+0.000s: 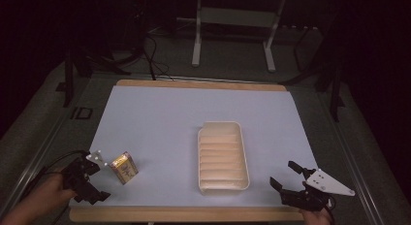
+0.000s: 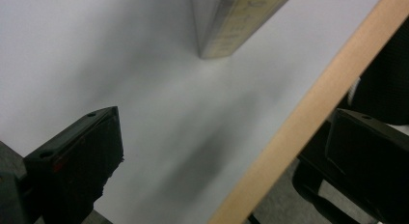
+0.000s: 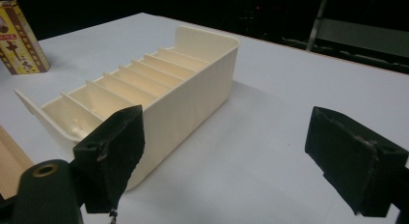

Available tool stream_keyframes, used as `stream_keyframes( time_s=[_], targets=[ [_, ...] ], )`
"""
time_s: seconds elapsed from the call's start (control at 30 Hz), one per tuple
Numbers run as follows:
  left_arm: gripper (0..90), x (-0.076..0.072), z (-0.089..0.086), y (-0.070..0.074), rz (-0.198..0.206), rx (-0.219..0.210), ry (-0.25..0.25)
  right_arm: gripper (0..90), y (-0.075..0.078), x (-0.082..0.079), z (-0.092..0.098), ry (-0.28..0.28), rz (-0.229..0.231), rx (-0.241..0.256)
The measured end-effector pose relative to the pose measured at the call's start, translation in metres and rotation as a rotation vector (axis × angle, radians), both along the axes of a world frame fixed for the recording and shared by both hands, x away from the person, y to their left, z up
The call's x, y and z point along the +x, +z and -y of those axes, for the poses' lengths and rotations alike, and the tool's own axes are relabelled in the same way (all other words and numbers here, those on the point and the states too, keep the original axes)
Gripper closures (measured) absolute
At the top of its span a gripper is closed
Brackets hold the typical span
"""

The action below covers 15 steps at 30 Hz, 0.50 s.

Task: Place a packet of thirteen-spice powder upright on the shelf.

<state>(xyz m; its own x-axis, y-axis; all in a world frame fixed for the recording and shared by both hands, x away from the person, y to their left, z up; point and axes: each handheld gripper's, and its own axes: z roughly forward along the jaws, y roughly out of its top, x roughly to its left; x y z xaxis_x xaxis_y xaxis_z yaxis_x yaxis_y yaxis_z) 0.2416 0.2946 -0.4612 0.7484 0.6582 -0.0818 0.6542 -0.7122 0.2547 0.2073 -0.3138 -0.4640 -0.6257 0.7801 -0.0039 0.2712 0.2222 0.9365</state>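
left gripper: jaws gaping, approaching the upright yellow box for a side grasp | right gripper: spread, holding nothing, waiting beside the slotted tray | box apart from tray

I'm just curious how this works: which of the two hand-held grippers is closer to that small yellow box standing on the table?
The left. The left gripper sits open just beside the yellow box, not touching it. The right gripper, also open, is far off, beyond the cream tray.
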Motion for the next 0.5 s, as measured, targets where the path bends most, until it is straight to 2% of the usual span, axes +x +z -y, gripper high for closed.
stream_keyframes(
  time_s=[0.13, 0.2, 0.27, 0.43, 0.5],
  targets=[
    [0.0, 0.002, 0.001, 0.003, -0.040, -0.003, 0.017, 13.9, 0.000, 0.000, 0.000, 0.003, 0.000, 0.000],
    [0.0, 0.003, 0.000, 0.005, -0.081, -0.022, 0.035, 14.0, 0.000, 0.000, 0.000, 0.004, -0.003, -0.001],
    [0.0, 0.003, 0.002, 0.008, -0.100, 0.003, 0.036, 14.0, 0.000, 0.000, 0.000, 0.004, -0.003, -0.001],
    [0.0, 0.007, 0.006, 0.018, -0.181, 0.017, 0.055, 13.9, 0.000, 0.000, 0.000, 0.004, -0.004, -0.002],
    [0.0, 0.009, 0.008, 0.023, -0.221, -0.004, 0.058, 13.9, 0.000, 0.000, -0.001, 0.006, -0.003, -0.003]
  ],
)
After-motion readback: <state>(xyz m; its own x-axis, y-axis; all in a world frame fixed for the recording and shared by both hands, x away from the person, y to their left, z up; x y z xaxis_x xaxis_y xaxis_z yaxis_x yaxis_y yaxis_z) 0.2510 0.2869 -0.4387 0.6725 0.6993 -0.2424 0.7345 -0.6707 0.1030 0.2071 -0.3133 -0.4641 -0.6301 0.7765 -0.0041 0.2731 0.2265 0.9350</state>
